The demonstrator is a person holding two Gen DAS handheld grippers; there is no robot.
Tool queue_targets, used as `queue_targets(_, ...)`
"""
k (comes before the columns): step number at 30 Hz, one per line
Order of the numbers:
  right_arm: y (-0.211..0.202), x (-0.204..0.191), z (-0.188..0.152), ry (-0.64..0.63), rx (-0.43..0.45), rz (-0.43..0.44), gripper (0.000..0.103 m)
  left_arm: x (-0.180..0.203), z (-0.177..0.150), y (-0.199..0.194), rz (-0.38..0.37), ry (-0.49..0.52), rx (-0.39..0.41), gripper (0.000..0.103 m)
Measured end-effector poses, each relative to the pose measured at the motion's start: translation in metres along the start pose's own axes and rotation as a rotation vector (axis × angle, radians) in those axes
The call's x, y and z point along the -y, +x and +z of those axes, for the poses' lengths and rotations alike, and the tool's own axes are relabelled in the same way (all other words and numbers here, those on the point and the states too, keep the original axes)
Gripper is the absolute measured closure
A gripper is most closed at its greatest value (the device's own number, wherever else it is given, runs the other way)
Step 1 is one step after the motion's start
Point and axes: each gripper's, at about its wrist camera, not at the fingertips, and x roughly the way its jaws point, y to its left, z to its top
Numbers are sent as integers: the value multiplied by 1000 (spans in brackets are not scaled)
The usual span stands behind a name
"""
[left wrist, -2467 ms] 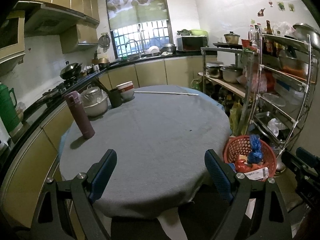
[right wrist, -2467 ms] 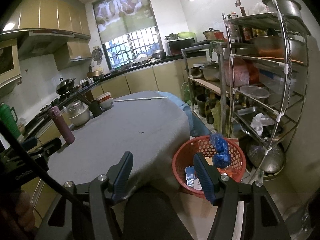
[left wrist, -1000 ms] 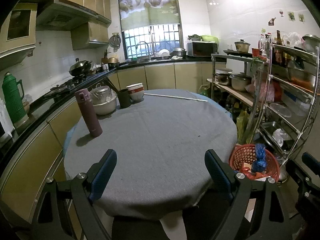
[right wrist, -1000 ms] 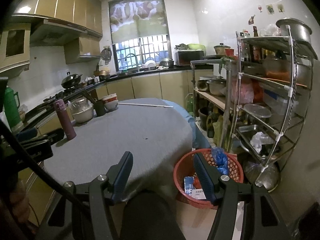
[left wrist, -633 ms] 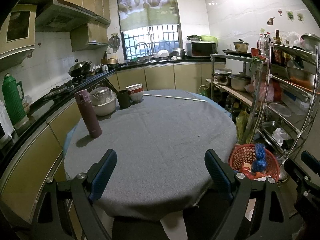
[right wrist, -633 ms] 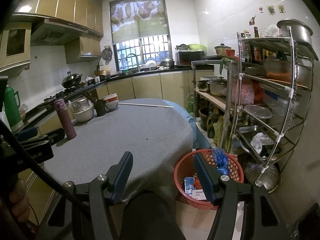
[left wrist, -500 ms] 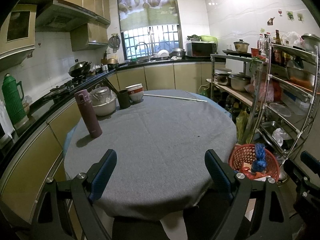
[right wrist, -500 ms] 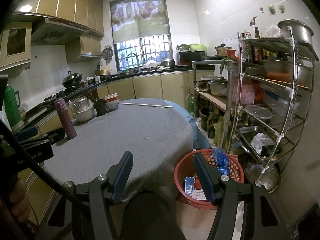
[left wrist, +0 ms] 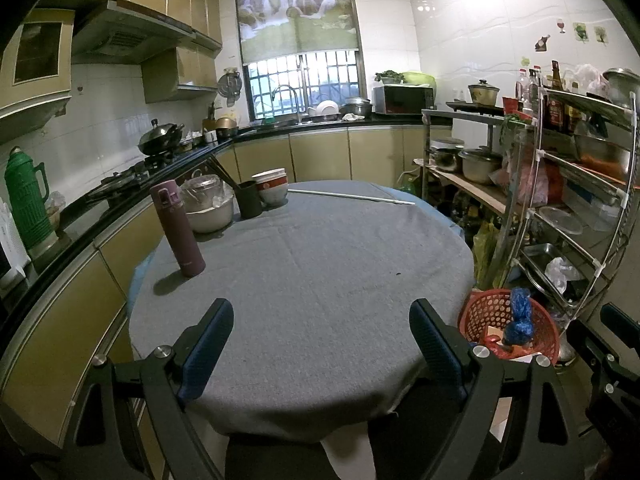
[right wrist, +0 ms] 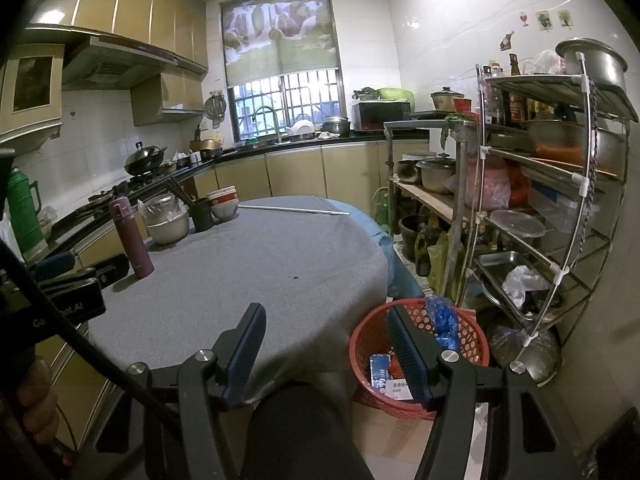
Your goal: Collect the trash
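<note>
trash: light, crumply wrappers and a soft blue bag (right wrist: pixel 442 320) fill the red basket (right wrist: pixel 362 346); pinch loose edges.
desk (left wrist: pixel 320 264): no litter visible.
left claw (left wrist: pixel 320 340): spread, empty.
right claw (right wrist: pixel 326 344): half-spread, empty.

Black tool (left wrist: pixel 321 340) frames, blue ribbed pads (left wrist: pixel 208 344), silver screws.

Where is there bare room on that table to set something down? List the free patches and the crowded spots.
Most of the grey tablecloth is bare: the whole near half up to the left gripper, and the right side toward the red basket. It is crowded at the far left edge: purple flask, covered pot, dark cup, stacked bowls. A thin white rod crosses the far edge.
</note>
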Motion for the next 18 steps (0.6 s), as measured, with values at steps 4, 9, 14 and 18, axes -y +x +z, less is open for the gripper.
queue_targets(4, 0, 0, 0, 0, -2, 0, 36, 0, 0, 0, -1, 0, -2, 13)
queue_targets(9, 1, -1, 0, 3, -3, 0, 36, 0, 1, -1, -1, 1, 0, 13)
queue_targets(14, 2, -1, -1, 4, -5, 0, 36, 1, 1, 0, -3, 1, -2, 13)
queue_targets(18, 3, 0, -3, 4, -6, 0, 36, 1, 1, -1, -2, 1, -1, 13)
